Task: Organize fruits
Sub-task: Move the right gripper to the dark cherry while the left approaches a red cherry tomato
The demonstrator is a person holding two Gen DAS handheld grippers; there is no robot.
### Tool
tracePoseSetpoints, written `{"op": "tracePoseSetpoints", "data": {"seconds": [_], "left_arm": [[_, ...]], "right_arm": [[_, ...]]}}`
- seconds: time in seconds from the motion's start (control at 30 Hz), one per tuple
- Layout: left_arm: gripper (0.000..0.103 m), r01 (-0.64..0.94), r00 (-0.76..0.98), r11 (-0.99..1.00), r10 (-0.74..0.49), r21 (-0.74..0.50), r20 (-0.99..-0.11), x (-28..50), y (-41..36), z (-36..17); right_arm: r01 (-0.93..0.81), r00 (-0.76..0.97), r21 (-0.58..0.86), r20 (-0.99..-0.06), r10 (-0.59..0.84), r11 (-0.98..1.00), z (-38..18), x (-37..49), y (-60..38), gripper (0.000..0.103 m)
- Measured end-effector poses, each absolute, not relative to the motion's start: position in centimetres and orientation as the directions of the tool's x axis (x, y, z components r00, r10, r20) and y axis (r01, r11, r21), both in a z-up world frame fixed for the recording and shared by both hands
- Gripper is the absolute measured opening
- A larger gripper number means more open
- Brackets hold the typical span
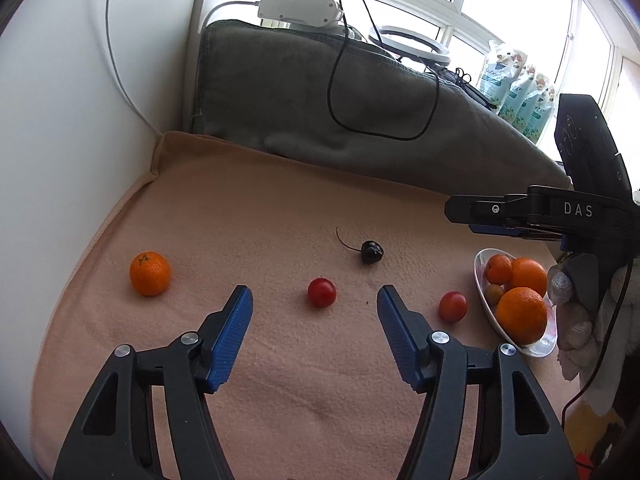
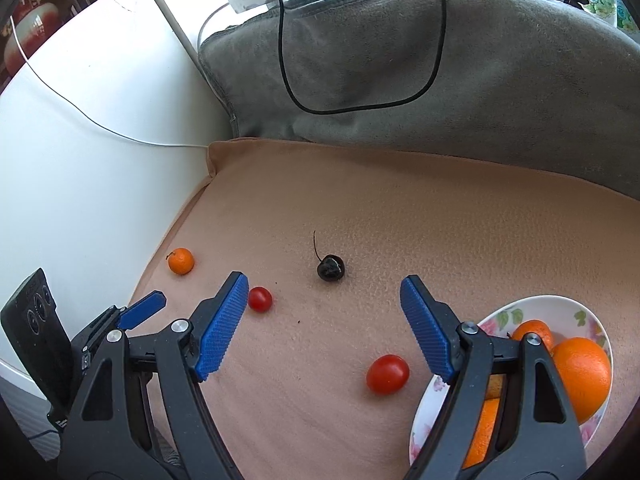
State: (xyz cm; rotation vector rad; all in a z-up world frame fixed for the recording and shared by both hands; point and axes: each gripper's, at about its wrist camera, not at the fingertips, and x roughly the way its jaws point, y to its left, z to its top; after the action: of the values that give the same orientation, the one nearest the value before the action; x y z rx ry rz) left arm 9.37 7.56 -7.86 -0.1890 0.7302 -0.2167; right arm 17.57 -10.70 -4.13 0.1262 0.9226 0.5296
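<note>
My left gripper (image 1: 313, 293) is open just above the peach blanket (image 1: 280, 208). A red cherry tomato (image 1: 321, 292) lies at the gap between its blue fingertips, with neither pad touching it. A mandarin (image 1: 150, 273) sits to the left, a dark cherry (image 1: 372, 252) beyond, and a second tomato (image 1: 452, 306) next to the flowered bowl (image 1: 480, 276), which holds oranges (image 1: 522, 314). My right gripper (image 2: 324, 280) is open and empty, with the cherry (image 2: 331, 267) just past its tips and the second tomato (image 2: 387, 374) low by its right finger. The bowl (image 2: 560, 304) lies partly under that finger.
A grey cushion (image 1: 320, 92) with a looped black cable (image 1: 340, 80) backs the blanket. A white wall (image 1: 60, 120) borders the left side. A white power strip (image 1: 296, 8) and several pouches (image 1: 516, 88) stand on the window sill. A gloved hand (image 1: 576, 320) shows at the right edge.
</note>
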Motion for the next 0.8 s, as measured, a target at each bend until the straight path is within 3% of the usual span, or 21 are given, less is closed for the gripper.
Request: {"op": "tracePoseSetpoints", "data": {"seconds": [0.17,0.47,0.8], "left_arm": [[0.064,0.15,0.712,0.955,-0.283,-0.254,-0.643,10.0,6.8,-8.3],[0.054,0.17,0.674,0.95,-0.307,-0.263,-0.672,11.4,5.7,-9.7],[0.053,0.168,0.649,0.947,-0.315,-0.273,-0.693,12.6,5.4,-10.9]], "right_arm": [[-0.36,0.443,0.377,-0.736,0.512,0.854,-5.2,18.9,-9.7,0.069],[-0.319,0.383,0.397,-0.777,0.5,0.861,-7.5,20.9,-7.8,0.053],[-0.301,0.376,0.366,-0.803,0.462,0.881,-8.9,22.0,-6.8,0.052]]}}
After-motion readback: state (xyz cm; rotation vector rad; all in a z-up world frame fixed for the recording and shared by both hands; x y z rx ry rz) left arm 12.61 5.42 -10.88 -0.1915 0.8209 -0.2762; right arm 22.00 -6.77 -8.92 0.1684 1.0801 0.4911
